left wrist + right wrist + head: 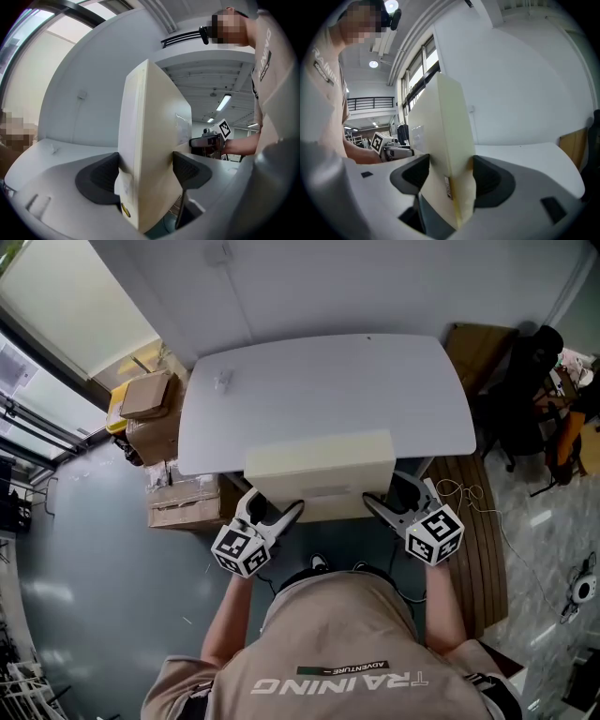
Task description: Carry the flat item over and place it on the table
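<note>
A flat cream-coloured box (319, 467) hangs at the near edge of the white table (319, 390), partly over it. My left gripper (289, 513) is shut on the box's near left corner, and my right gripper (373, 505) is shut on its near right corner. In the left gripper view the box (150, 140) stands edge-on between the dark pads (101, 176), both pressed against it. The right gripper view has the box (440, 140) clamped the same way, with a small label on its edge.
A small clear object (222, 381) lies on the table's far left. Cardboard boxes (155, 418) are stacked on the floor left of the table. A wooden board (478, 540) with a cable lies on the right, and a dark chair (525, 390) stands beyond it.
</note>
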Demonstrator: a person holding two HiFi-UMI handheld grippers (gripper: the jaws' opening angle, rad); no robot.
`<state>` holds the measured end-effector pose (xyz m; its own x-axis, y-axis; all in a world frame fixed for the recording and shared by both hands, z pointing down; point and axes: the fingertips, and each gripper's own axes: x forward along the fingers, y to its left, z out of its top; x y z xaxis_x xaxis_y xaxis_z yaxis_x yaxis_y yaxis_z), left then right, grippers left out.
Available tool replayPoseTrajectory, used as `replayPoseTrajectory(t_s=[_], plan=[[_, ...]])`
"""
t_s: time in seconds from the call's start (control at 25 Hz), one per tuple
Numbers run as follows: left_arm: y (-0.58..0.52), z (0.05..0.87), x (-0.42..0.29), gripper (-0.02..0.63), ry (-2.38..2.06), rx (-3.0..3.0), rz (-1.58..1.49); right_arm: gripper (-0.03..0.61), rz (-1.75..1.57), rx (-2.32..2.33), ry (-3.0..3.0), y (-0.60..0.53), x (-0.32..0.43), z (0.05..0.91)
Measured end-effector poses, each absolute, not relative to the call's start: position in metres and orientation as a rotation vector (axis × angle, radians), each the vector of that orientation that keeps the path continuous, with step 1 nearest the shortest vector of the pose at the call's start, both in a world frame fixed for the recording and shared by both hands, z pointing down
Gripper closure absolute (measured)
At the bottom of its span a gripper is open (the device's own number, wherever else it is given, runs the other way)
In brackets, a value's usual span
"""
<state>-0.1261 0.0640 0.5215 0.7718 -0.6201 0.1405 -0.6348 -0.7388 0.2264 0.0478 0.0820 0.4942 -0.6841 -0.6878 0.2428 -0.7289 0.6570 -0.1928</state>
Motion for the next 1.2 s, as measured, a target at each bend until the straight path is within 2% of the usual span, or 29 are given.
replayPoseTrajectory(t_s=[0.64,1.2], plan=[[0.015,0.549,-0.151,0.272,-0.879,2.655,0.074,0.307,0.465,1.218,-2.639,0.039,0.020,0.512],[-0.076,0.544,-0.150,0.272,-1.054,2.584,0.102,0.307,0.476,1.041,-2.740,-0.074,0.025,0.514]])
